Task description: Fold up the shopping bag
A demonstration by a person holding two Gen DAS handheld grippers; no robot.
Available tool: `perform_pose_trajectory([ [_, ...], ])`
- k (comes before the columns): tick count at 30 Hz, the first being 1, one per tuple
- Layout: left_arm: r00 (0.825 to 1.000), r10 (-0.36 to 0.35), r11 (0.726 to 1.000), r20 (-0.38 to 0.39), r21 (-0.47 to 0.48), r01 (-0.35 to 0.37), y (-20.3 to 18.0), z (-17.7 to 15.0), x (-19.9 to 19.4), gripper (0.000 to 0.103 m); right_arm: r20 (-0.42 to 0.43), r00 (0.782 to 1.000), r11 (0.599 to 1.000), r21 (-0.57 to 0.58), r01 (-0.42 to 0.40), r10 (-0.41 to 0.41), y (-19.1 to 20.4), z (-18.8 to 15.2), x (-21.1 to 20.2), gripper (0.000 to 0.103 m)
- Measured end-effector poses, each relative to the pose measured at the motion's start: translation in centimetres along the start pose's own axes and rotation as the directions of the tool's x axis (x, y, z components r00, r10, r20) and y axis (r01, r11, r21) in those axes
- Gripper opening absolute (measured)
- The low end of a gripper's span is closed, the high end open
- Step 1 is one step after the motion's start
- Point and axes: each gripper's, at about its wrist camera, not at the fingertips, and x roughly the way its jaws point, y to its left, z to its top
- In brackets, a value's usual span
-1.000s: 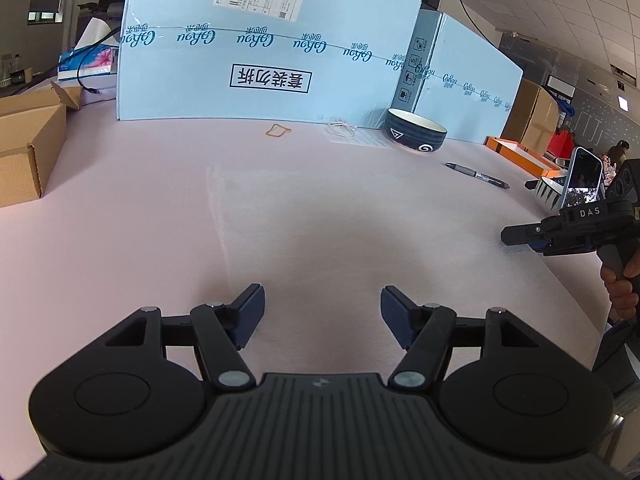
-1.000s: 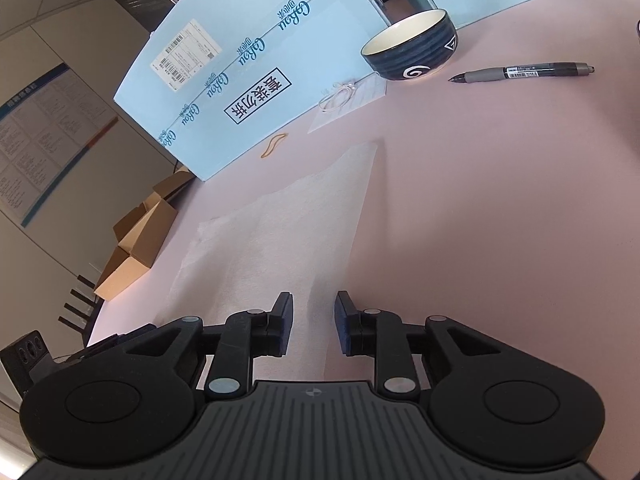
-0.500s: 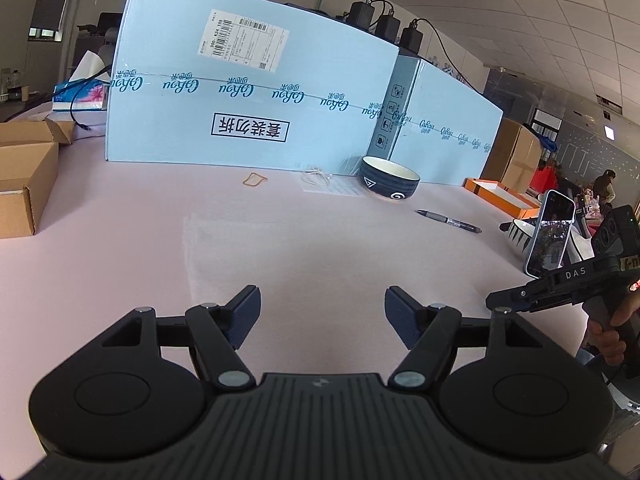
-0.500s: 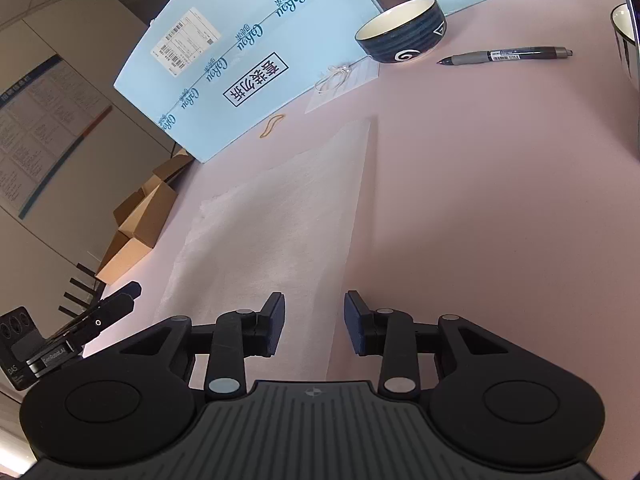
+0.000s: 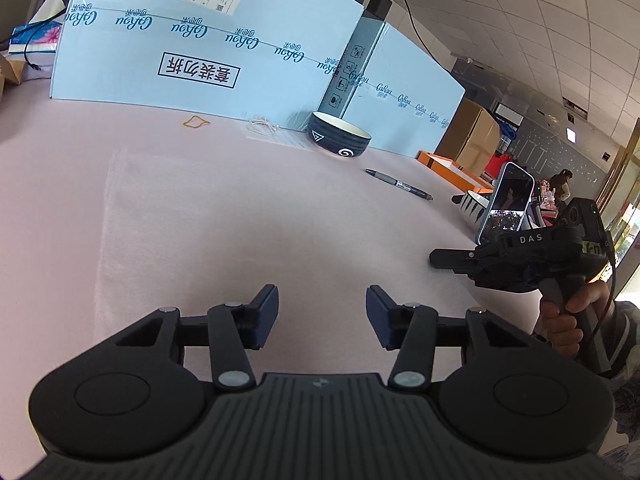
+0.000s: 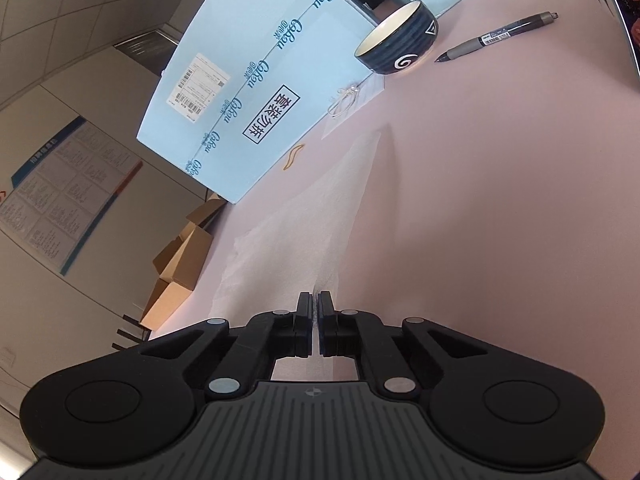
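The shopping bag is a thin translucent white sheet lying flat on the pink table. In the right wrist view the bag runs away from me toward the blue boxes. My right gripper is shut on the bag's near right edge, which is lifted a little there. It also shows in the left wrist view, low at the table's right edge. My left gripper is open and empty above the bag's near part.
Big light-blue boxes stand along the far side. A dark bowl, a pen, a rubber band and a paper with string lie before them. A phone stands at right. Cardboard boxes sit at left.
My right gripper has closed from open onto the bag's edge. The left gripper stayed open and its view shifted, tilting and coming lower over the bag.
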Motion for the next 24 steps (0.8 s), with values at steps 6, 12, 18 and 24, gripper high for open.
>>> perform_pose_trajectory([
  [6,0.994,-0.100,0.983,0.030,-0.153,0.104,2.3,-0.6,-0.6,0.045,-0.020,0.988,0.988,-0.008,-0.156,0.156,3.2,-0.8,3.4,0.004],
  [12,0.991,-0.112,0.976,0.078,-0.181,0.125,3.2,-1.4,-3.1,0.046,-0.076,0.974,0.976,-0.019,-0.216,0.214,5.5,-1.2,7.6,0.005],
  [18,0.987,-0.090,0.967,0.136,-0.227,0.120,4.6,-2.4,-6.0,0.048,-0.151,0.964,0.974,-0.029,-0.224,0.217,7.2,-2.0,10.6,0.005],
  [24,0.977,-0.133,0.951,0.164,-0.255,0.172,5.6,-3.0,-7.0,0.053,-0.174,0.956,0.970,-0.023,-0.243,0.235,8.8,-2.8,12.6,0.006],
])
